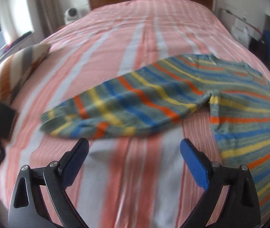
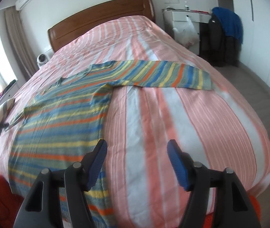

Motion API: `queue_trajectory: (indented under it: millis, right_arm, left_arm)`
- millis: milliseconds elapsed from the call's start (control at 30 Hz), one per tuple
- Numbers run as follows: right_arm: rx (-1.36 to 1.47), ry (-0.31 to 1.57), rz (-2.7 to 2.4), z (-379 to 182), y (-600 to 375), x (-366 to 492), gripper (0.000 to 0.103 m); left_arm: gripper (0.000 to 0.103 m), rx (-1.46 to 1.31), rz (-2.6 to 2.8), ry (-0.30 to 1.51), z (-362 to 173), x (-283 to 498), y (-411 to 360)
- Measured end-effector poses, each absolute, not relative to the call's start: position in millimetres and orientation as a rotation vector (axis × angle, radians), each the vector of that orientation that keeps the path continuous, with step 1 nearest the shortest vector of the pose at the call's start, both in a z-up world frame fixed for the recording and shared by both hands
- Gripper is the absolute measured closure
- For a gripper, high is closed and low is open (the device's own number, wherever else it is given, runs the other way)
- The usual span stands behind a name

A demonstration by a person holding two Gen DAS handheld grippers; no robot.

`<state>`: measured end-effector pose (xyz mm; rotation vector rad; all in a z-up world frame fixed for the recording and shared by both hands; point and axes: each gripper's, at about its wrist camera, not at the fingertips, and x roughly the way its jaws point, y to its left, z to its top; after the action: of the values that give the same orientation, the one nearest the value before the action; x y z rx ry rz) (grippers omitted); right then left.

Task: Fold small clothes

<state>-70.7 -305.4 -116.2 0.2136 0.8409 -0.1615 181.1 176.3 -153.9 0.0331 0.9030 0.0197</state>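
The knitted sweater [image 2: 62, 125] with its grey-green ground and blue, yellow and orange stripes lies flat on the pink-and-white striped bedcover [image 2: 154, 114], body toward the near edge and both sleeves stretched out sideways, so the folding looks to be at its start: the garment is spread and nothing is doubled over yet. The left gripper [image 1: 133, 159] hangs just short of the left sleeve [image 1: 115, 110], its blue-padded jaws spread wide with only bedcover between them. The right gripper [image 2: 136, 163] hovers at the body's right edge near the hem, jaws also parted and empty, one pad over the knit but not pinching it as far as I can tell. My guess is the next move means closing on a sleeve cuff and carrying it across the chest; the ribbed cuff [image 1: 45, 116] is thick enough to grab, but the soft, floppy knit will sag and could drag the smooth sheet into wrinkles. A striped cushion [image 1: 18, 70] sits well apart at the bed's left side.
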Motion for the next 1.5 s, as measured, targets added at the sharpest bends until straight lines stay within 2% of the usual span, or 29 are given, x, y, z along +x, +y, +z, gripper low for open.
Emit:
queue_trajectory:
  millis: [67,133,567,800,1133,1500]
  right_arm:
    - [0.215,0.842,-0.188,-112,-307,-69,0.038]
    - [0.2,0.846,-0.205,-108,-305,-66,0.038]
    - [0.178,0.971,-0.264,-121,-288,-45,0.038]
    - [0.124,0.981,-0.264,-104,-268,-34,0.038]
    - [0.259,1.031,-0.381,-107,-270,-17,0.038]
    - [0.267,1.064,-0.485,-109,-275,2,0.038]
  left_arm:
    - [0.006,0.071,-0.038,0.878,-163,192,169]
    - [0.0,0.08,-0.068,0.884,-170,201,167]
    - [0.0,0.081,-0.062,0.885,-184,207,169]
    - [0.0,0.081,-0.062,0.885,-183,206,170]
    - [0.0,0.081,-0.062,0.885,-184,206,170]
    - [0.0,0.08,-0.061,0.884,-184,206,170]
